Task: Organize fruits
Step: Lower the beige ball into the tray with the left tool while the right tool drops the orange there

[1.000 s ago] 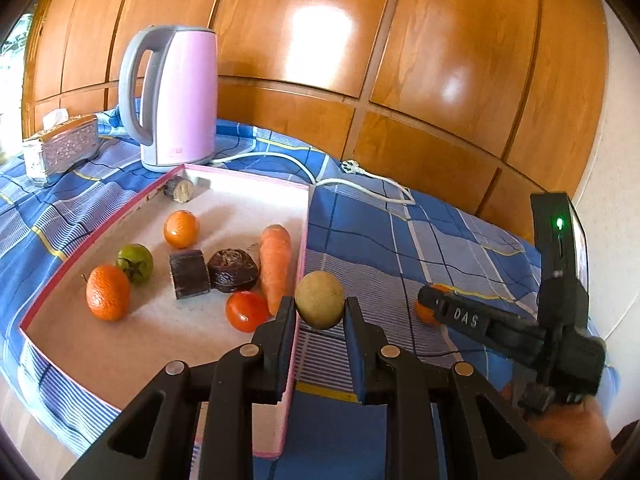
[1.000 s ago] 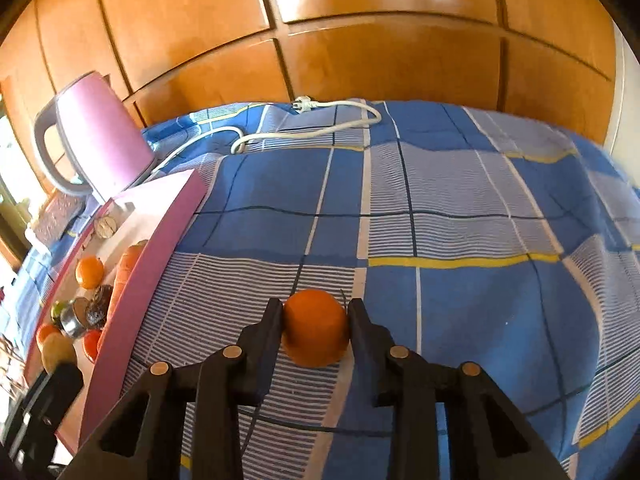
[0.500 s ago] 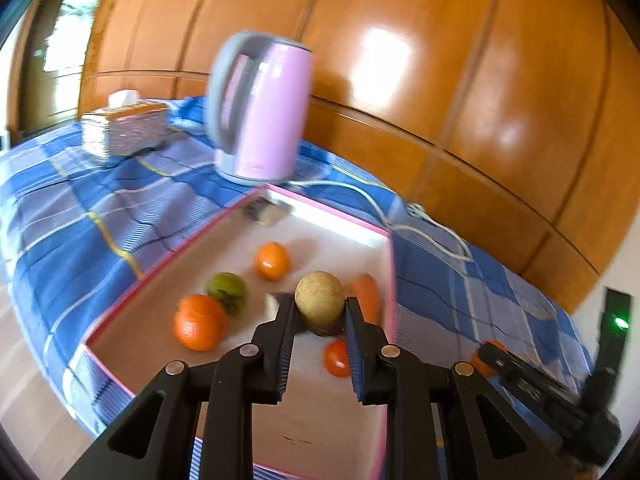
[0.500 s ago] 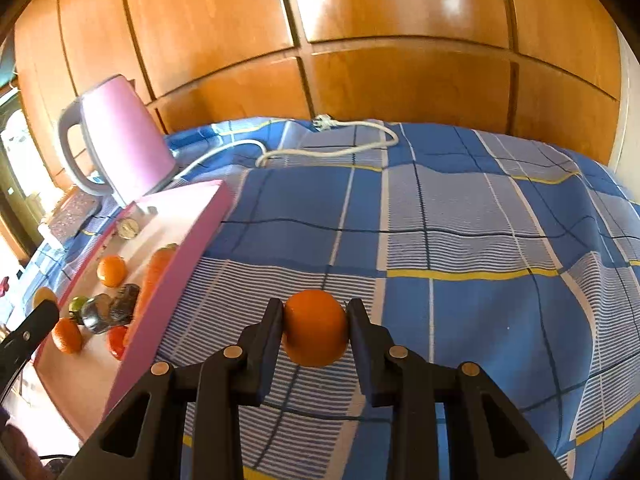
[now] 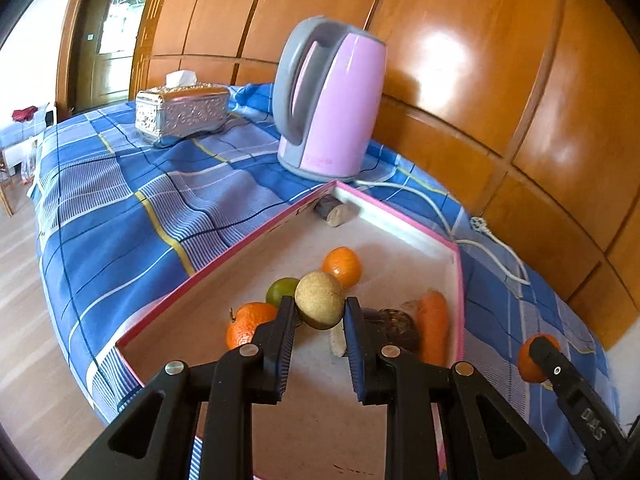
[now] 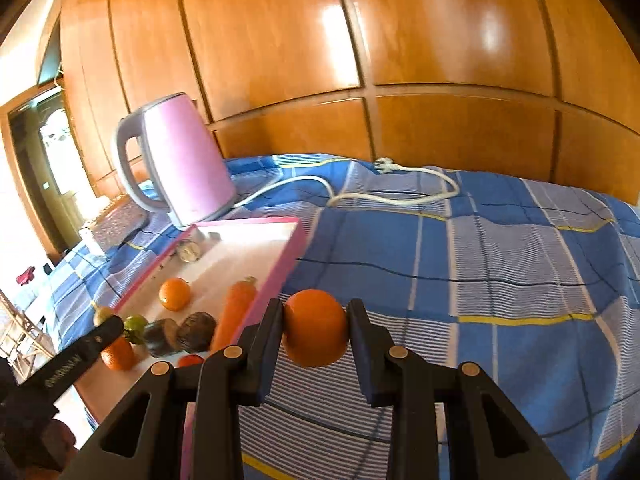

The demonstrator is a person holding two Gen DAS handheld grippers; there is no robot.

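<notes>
My left gripper [image 5: 319, 312] is shut on a round tan fruit [image 5: 319, 300] and holds it above the pink-rimmed tray [image 5: 400, 224]. In the tray lie two oranges [image 5: 342, 266], a green fruit [image 5: 282, 290], a carrot [image 5: 432, 326] and dark lumps [image 5: 396, 326]. My right gripper [image 6: 315, 334] is shut on an orange [image 6: 315, 333], held above the blue checked cloth just right of the tray [image 6: 296, 246]. In the left wrist view that orange [image 5: 528, 362] shows at the right in the other gripper.
A pink kettle [image 5: 332, 100] stands behind the tray, its white cord [image 6: 392, 196] trailing over the cloth. A silver tissue box [image 5: 180, 114] sits further left. Wooden panels close off the back. The cloth-covered table drops to the floor at the left.
My left gripper has swung left with the tan fruit, from the tray's right rim to over the tray. My right gripper has lifted its orange off the cloth and turned toward the tray.
</notes>
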